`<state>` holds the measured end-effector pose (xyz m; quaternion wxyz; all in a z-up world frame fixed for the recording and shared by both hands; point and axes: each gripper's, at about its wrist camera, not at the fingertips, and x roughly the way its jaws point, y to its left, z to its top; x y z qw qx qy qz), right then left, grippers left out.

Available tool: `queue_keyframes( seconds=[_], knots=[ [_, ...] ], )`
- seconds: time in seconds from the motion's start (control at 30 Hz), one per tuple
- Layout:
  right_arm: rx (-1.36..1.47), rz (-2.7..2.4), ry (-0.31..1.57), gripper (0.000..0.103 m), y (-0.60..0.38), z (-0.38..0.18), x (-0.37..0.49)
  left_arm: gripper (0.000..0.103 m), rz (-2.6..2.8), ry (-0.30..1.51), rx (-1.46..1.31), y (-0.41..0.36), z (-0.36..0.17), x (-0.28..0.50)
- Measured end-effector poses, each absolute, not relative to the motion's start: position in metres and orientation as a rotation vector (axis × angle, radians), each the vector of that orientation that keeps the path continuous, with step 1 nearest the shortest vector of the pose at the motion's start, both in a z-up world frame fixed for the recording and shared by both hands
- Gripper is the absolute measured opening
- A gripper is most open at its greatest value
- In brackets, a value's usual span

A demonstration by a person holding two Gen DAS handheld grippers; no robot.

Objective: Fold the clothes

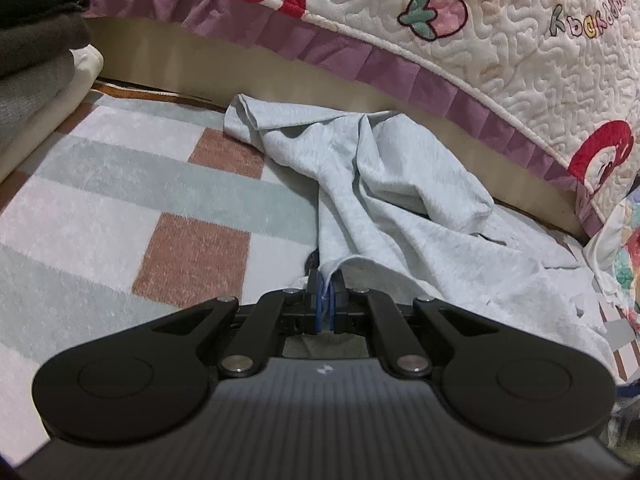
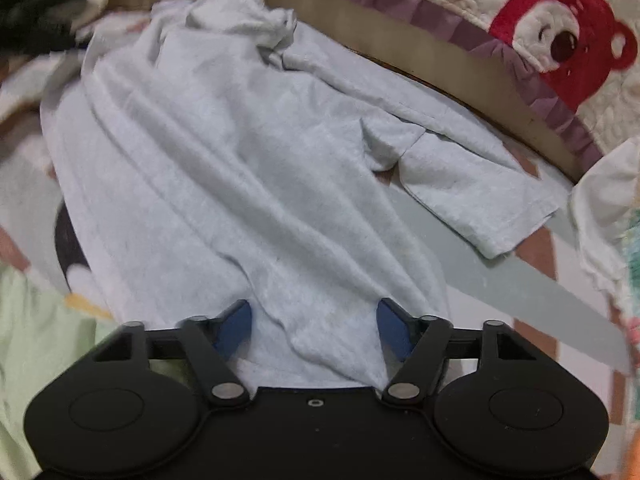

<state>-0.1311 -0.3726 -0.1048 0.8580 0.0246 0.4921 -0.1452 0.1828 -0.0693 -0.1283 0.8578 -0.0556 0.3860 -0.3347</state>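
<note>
Item: pale grey T-shirt (image 2: 224, 152), one garment, lay rumpled on the checked rug (image 1: 120, 184) on the floor, just beside the base of a bed draped with a quilted bedspread (image 1: 500, 40).
Lay: body bunched in long diagonal creases; one short sleeve (image 2: 480, 200) spread flat toward the bed, the far end crumpled.
Left tongs (image 1: 326, 292): pressed together, pinching a thin edge of the shirt.
Right tongs (image 2: 314, 320): spread, blue pads (image 2: 236, 330) standing clear on either side of a fold of shirt cloth, not pressing it.
Handling (judged): light, soft, limp knit; likely to sag and drag across the rug rather than hold shape; not fragile.
Hold points (judged): hem corners or shoulder seams, pulled taut between both tongs.
Nearby: stacked dark garments (image 1: 36, 40) at left.
</note>
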Motion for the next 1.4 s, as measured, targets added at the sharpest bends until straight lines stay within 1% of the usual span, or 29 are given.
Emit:
queue_keyframes(
  seconds=[0.03,0.1,0.13,0.33,0.47,0.53,0.6,0.63,0.67,0.83,0.9,1.07,1.27,1.4],
  knots=[
    [0.133,-0.327,1.001,0.002,-0.382,-0.097,-0.132,0.002,-0.703,0.811,-0.116,-0.068,-0.128,0.182],
    [0.215,-0.357,0.912,0.002,-0.391,-0.077,-0.137,0.002,-0.703,0.805,-0.119,-0.066,-0.127,0.182],
    [0.209,-0.366,0.893,0.002,-0.393,-0.069,-0.137,0.002,-0.701,0.801,-0.12,-0.065,-0.127,0.182],
    [0.146,-0.45,0.875,0.002,-0.432,-0.039,-0.106,0.002,-0.708,0.81,-0.139,-0.064,-0.132,0.185],
    [0.098,-0.465,1.0,0.003,-0.45,-0.049,-0.068,0.002,-0.75,0.818,-0.131,-0.069,-0.13,0.179],
    [0.063,-0.497,1.074,0.005,-0.452,-0.059,-0.061,0.002,-0.756,0.821,-0.11,-0.072,-0.132,0.175],
    [0.073,-0.563,1.086,0.026,-0.451,-0.062,-0.07,0.002,-0.748,0.827,-0.095,-0.075,-0.133,0.174],
    [0.093,-0.599,1.074,0.044,-0.449,-0.06,-0.08,0.002,-0.746,0.834,-0.105,-0.075,-0.133,0.175],
    [0.119,-0.634,1.056,0.048,-0.446,-0.055,-0.092,0.002,-0.748,0.842,-0.119,-0.076,-0.133,0.176],
    [0.325,-0.679,0.935,0.048,-0.417,-0.029,-0.146,0.002,-0.739,0.87,-0.146,-0.082,-0.136,0.182],
    [0.397,-0.634,0.926,0.048,-0.402,-0.029,-0.159,0.002,-0.742,0.871,-0.139,-0.085,-0.137,0.183],
    [0.401,-0.598,1.007,0.046,-0.395,-0.063,-0.157,0.002,-0.735,0.871,-0.121,-0.088,-0.135,0.181],
    [0.385,-0.62,1.027,0.046,-0.405,-0.093,-0.151,0.002,-0.732,0.853,-0.04,-0.094,-0.131,0.172],
    [0.392,-0.642,1.019,0.046,-0.41,-0.102,-0.148,0.002,-0.729,0.87,-0.056,-0.092,-0.134,0.175]
  ],
)
